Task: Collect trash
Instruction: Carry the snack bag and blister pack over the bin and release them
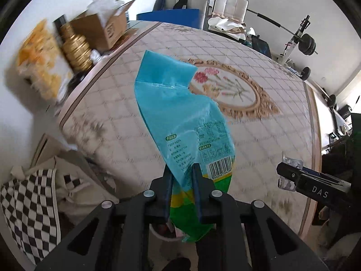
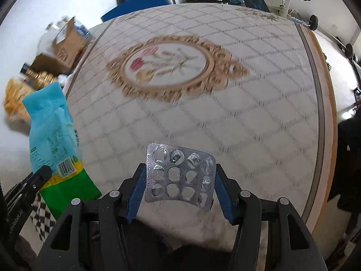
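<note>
Left gripper (image 1: 182, 171) is clamped on a blue-green snack bag (image 1: 178, 113), fingers closed tight w/ the lower part of the bag pinched between them. Bag stands up from the jaws, blue top bent over, barcode and printed label facing the left wrist cam; green bottom end hangs below the fingers. It's held in the air over the near-left part of the mattress (image 1: 259, 135), a quilted cream surface w/ a gold oval floral medallion (image 1: 227, 88) in the middle.

Right gripper (image 2: 180, 176) holds a silver blister pack (image 2: 180, 176) by its two side edges, fingers about a pack-width apart and pressed against it. Pack faces the right wrist cam, most pockets look popped/crushed. It's lifted above the near edge of the mattress, not lying on it.

From the right wrist view the snack bag is off to the left w/ the left gripper's finger on it; from the left wrist view the right gripper (image 1: 286, 176) shows at lower right w/ the pack edge-on.

Beyond the mattress's left edge: cardboard box (image 1: 101, 29), gold jar (image 1: 76, 49), blurry yellow-patterned pkg (image 1: 38, 61). Checkered cloth (image 1: 27, 201) lies low on the left. Far side: blue board (image 1: 171, 15), white chair (image 1: 230, 6), barbell rack (image 1: 300, 40).
</note>
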Demonstrator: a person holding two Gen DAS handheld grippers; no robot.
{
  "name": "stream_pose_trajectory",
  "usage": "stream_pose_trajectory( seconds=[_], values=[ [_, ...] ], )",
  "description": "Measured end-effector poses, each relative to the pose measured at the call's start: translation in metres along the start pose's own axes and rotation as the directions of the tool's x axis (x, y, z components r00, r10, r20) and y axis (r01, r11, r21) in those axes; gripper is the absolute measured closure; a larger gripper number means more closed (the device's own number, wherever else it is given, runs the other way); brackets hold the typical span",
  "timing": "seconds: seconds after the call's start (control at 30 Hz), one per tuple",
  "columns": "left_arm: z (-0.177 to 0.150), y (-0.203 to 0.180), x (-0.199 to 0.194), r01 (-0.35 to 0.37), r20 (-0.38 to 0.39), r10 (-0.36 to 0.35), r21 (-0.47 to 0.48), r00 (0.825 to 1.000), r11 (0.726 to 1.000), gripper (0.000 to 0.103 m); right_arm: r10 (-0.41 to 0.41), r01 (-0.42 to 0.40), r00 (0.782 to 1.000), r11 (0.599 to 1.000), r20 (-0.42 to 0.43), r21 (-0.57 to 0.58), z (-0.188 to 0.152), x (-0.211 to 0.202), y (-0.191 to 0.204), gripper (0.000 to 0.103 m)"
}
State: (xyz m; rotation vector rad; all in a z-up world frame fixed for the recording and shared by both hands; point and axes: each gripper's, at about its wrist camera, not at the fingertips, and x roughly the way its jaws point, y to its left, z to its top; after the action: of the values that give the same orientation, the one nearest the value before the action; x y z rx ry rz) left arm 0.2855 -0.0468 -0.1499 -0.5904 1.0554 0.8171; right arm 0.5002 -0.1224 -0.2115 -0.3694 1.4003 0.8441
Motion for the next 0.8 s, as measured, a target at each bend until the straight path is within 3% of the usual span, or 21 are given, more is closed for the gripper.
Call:
stream_pose_trajectory(
  seconds=[0.2,0.4,0.6,0.8],
  values=[
    [-0.080,0.034,-0.016,0.043,-0.050,-0.045,-0.033,0.998,0.999,0.090,0.039,-0.037,0.998,0.998,-0.051,0.043,-0.106,-0.004,0.015,0.043],
    [-0.162,0.067,0.020,0.064,-0.194,-0.083,-0.104,0.977,0.993,0.090,0.056,-0.044,0.980,0.997,-0.192,0.067,-0.197,0.033,0.028,0.043],
    [-0.224,0.098,0.121,0.069,-0.344,-0.158,-0.257,0.925,0.964,0.090,0.020,-0.005,0.947,0.999,-0.320,0.046,-0.254,0.120,0.025,0.043],
    [-0.270,0.121,0.276,0.050,-0.436,-0.230,-0.385,0.870,0.922,0.090,0.008,0.029,0.919,0.996,-0.395,0.086,-0.283,0.247,-0.003,0.043]
  ],
)
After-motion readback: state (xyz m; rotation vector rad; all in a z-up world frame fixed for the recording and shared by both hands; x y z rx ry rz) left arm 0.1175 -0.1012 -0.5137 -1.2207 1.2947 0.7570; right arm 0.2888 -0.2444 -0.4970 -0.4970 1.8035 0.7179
